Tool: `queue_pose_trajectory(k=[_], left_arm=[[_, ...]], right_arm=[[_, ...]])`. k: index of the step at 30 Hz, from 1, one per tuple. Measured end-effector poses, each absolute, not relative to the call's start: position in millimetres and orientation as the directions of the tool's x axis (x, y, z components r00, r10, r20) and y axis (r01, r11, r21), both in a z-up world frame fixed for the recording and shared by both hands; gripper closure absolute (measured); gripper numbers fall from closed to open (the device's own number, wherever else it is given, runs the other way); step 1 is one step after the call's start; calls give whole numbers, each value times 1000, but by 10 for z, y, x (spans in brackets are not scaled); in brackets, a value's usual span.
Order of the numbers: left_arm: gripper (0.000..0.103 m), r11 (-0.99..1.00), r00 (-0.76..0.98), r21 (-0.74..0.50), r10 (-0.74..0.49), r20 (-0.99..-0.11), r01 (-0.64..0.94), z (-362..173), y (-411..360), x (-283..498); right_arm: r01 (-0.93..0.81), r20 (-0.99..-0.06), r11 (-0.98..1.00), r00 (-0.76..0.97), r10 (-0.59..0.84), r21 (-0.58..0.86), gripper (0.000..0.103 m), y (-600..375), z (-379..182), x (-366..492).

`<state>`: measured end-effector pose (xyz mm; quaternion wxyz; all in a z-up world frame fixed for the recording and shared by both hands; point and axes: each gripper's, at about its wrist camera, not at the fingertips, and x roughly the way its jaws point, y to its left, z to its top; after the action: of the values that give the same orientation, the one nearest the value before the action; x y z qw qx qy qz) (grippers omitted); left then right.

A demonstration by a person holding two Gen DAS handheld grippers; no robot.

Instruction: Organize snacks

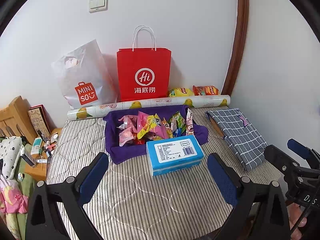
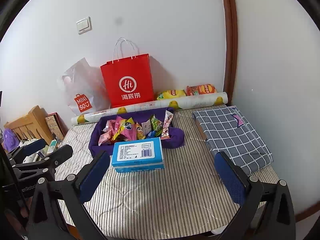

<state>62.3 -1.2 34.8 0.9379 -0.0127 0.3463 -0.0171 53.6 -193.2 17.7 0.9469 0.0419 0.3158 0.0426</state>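
A purple fabric basket [image 1: 128,156] [image 2: 176,138] holds several colourful snack packets [image 1: 152,128] [image 2: 132,130] on a striped mattress. A blue tissue pack [image 1: 174,154] [image 2: 138,154] lies in front of it. Two chip bags, yellow [image 1: 180,92] [image 2: 171,94] and orange [image 1: 206,90] [image 2: 201,89], lie by the wall. My left gripper [image 1: 158,178] is open and empty, just short of the tissue pack. My right gripper [image 2: 162,174] is open and empty, near the pack too. Each gripper shows at the other view's edge.
A red paper bag [image 1: 144,74] [image 2: 128,84] and a white Miniso bag [image 1: 84,80] [image 2: 82,92] stand against the wall. A rolled sheet with duck prints [image 1: 150,106] [image 2: 152,106] lies behind the basket. A folded checked cloth [image 1: 238,134] [image 2: 232,134] lies on the right. A cluttered nightstand [image 1: 40,152] is left.
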Motion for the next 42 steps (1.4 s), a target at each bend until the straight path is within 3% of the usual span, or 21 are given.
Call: queue_pose_trajectory(k=[42], left_arm=[[3,999,758,-41,-40,-652,17,340,36,609]], right_arm=[[-82,-582,991,803,129,107,0,-1827,229,478]])
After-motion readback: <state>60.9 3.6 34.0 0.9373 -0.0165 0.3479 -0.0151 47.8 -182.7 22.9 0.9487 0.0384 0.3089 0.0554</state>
